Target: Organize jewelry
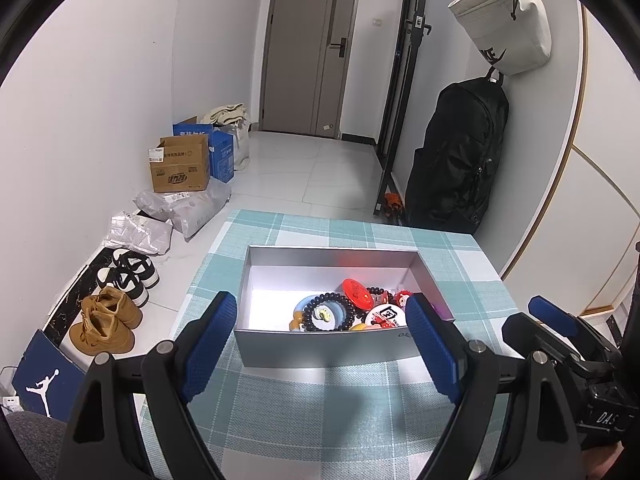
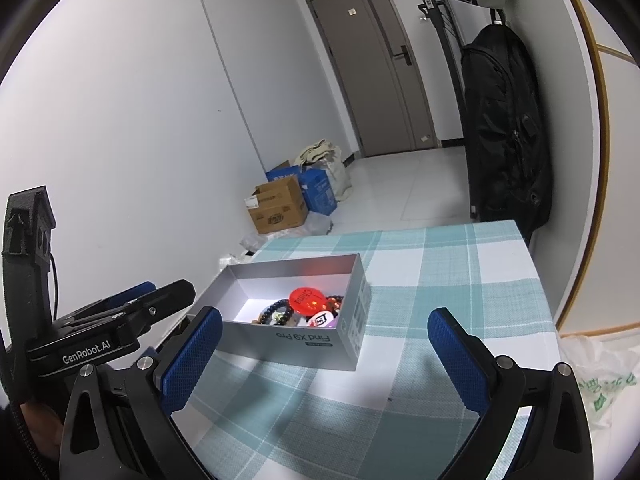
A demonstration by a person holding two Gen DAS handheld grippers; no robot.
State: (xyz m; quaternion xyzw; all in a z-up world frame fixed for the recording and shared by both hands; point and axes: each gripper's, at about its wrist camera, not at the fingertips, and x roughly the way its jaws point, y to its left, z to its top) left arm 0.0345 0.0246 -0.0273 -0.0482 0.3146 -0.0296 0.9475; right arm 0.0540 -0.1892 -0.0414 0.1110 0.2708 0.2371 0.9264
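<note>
A grey open box [image 1: 320,346] sits on the teal checked tablecloth [image 1: 320,408]. Inside lie a black bead bracelet [image 1: 329,312], a blue ring [image 1: 302,305], a red round badge [image 1: 357,290], a white badge [image 1: 386,315] and other small pieces. My left gripper [image 1: 322,350] is open and empty, its fingers either side of the box's near wall. My right gripper [image 2: 325,358] is open and empty, near the box [image 2: 316,344], which shows the red badge [image 2: 306,300] and beads [image 2: 276,310]. The right gripper also shows in the left wrist view [image 1: 560,328]; the left in the right wrist view [image 2: 132,300].
Shoes [image 1: 106,322], cardboard boxes [image 1: 180,168] and plastic bags [image 1: 180,208] lie on the floor left of the table. A black backpack [image 1: 460,160] hangs on the right wall. A plastic bag [image 2: 600,384] lies right of the table.
</note>
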